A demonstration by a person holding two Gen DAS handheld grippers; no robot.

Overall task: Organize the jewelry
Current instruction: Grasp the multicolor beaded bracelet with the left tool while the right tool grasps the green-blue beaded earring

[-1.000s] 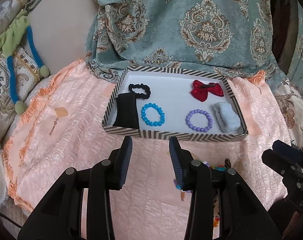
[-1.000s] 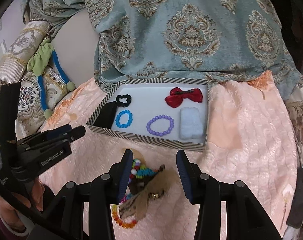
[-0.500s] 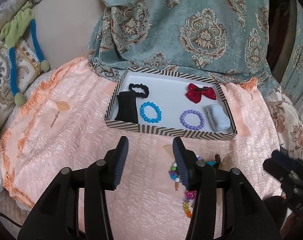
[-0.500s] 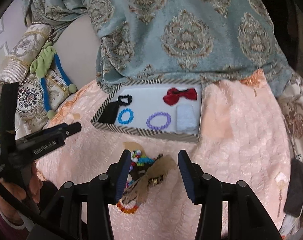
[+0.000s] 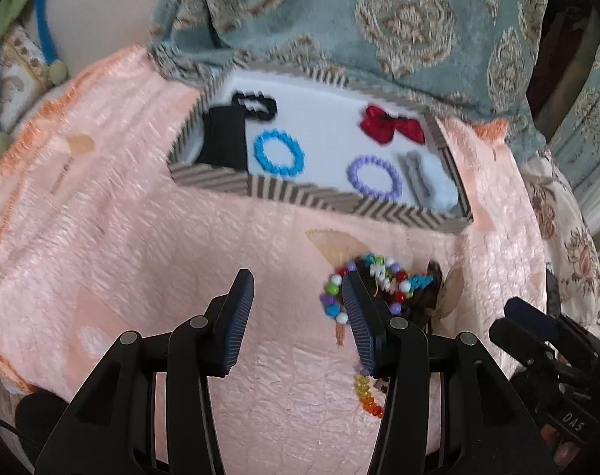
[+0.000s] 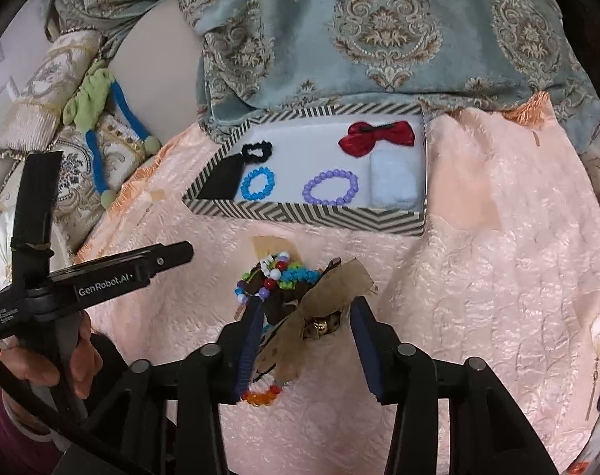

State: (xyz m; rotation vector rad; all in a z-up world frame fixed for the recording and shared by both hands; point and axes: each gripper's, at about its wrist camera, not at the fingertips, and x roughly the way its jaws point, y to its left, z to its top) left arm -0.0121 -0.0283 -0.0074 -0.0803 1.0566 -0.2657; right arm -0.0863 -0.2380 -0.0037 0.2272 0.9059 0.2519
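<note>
My left hand-held gripper (image 5: 298, 297) hangs released over the peach quilted cover (image 5: 149, 245), its jaws having just been opening, with nothing between them but bare fabric. Its right finger sits at the left edge of the jewelry pile (image 5: 379, 285), low and right of centre in the left wrist view; I cannot tell whether it touches the beads.

My right hand-held gripper (image 6: 304, 316) is released too, jaws spread around the near end of that same pile (image 6: 292, 289). A tan bow (image 6: 323, 297) and a small brass bell lie between the pads, but neither pad presses on them. An orange bead strand (image 6: 260, 396) trails out below the left finger.

Above the pile, in the middle of both views, stands the striped tray (image 6: 308, 215) with a white floor. Inside it: a black scrunchie (image 6: 257, 151) at the upper left, a black folded piece (image 6: 223, 180) below it against the left wall, a blue bead bracelet (image 6: 257, 185) just beside that, a purple bead bracelet (image 6: 331, 187) right of centre, a red bow (image 6: 377, 134) at the upper right, and a pale blue fuzzy band (image 6: 395, 182) beneath the bow along the right wall.

Teal patterned fabric (image 6: 379, 27) is draped behind the tray. At the lower left of the right wrist view, my hand (image 6: 62, 360) grips the left tool's handle.
</note>
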